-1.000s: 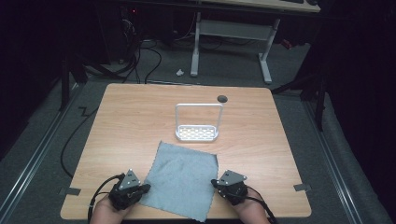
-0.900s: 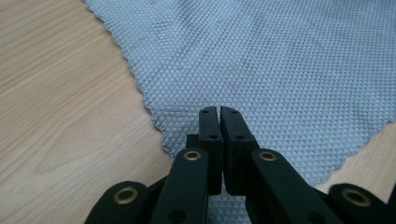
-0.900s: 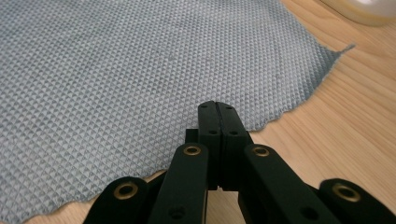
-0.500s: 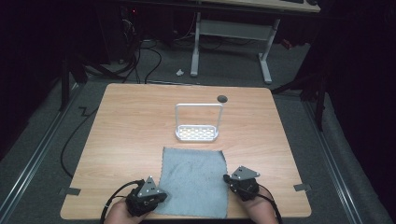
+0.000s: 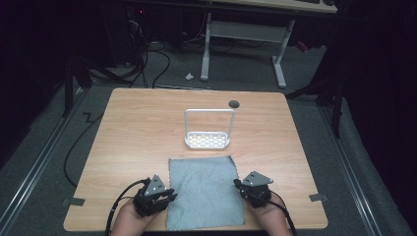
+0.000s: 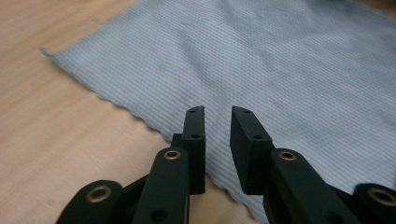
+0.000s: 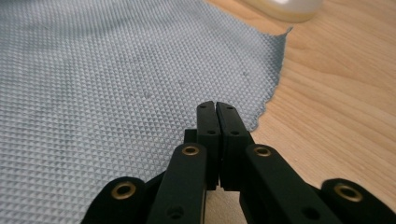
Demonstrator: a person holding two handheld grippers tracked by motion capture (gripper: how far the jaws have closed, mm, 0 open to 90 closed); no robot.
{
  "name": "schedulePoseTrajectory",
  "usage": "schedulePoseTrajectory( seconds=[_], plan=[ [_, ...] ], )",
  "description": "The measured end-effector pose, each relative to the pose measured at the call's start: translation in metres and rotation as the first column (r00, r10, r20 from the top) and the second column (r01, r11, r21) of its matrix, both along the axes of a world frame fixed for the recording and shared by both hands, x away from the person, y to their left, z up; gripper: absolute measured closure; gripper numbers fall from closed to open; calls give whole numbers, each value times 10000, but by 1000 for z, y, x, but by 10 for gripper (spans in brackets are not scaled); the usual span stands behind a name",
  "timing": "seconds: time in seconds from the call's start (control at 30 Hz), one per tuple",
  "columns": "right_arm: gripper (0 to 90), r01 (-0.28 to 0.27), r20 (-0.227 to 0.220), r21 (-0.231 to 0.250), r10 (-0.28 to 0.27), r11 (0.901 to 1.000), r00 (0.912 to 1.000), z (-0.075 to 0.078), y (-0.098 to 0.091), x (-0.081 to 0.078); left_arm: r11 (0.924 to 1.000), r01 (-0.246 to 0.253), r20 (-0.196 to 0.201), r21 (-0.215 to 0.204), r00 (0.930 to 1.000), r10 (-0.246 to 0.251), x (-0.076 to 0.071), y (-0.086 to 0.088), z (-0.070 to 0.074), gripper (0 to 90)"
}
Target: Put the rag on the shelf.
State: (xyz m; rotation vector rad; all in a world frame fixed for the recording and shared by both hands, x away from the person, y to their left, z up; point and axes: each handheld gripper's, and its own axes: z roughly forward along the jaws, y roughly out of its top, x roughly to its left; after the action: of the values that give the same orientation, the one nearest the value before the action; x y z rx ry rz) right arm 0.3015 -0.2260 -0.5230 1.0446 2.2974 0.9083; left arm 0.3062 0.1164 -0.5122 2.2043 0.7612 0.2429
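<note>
A grey textured cloth [image 5: 205, 191] lies flat near the table's front edge, squared with it. My left gripper [image 5: 168, 198] sits at the cloth's left edge. In the left gripper view its jaws stand a little apart over the cloth [image 6: 261, 60], so the left gripper [image 6: 218, 112] is open with nothing between them. My right gripper [image 5: 238, 185] is at the cloth's right edge. In the right gripper view the right gripper [image 7: 216, 106] is shut, jaws pressed together above the cloth [image 7: 102, 79], which lies flat under them.
A white wire rack [image 5: 207, 139] with a perforated base stands just beyond the cloth, mid-table. A round cable hole [image 5: 234, 103] is near the far edge. Bare wood table [image 5: 133, 142] lies to both sides. Cables trail off the front left.
The cloth, skewed a second ago, now lies square to the table edge. Both hands dropped toward the front edge, then came slightly forward to the cloth's sides.
</note>
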Motion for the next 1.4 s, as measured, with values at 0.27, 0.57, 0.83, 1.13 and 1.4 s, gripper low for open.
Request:
schedulePoseTrajectory(
  seconds=[0.27, 0.57, 0.83, 1.13, 1.4],
  plan=[
    [900, -36, -307, -225, 29, 9997, 9995, -2, -1, 0, 9987, -192, 276, 471, 9995, 179, 14, -15, -14, 779],
    [900, -217, -662, -51, 213, 9998, 9976, 0, -14, -25, 9955, 936, -410, 140, 9948, -929, -6, -16, -12, 773],
    [888, -218, -113, 100, 219, 9997, 9997, 9, -12, -30, 10000, -45, 50, -37, 10000, 45, 4, -4, -10, 759],
    [807, 259, 128, 772, -270, 9967, 9996, 10, -26, -22, 9745, -2182, 152, -523, 9755, 2193, 41, 4, -12, 599],
    [792, 204, 63, 901, -210, 9957, 9998, 10, -28, -22, 9594, -2714, -375, -771, 9623, 2692, 68, -5, -15, 623]
  ],
)
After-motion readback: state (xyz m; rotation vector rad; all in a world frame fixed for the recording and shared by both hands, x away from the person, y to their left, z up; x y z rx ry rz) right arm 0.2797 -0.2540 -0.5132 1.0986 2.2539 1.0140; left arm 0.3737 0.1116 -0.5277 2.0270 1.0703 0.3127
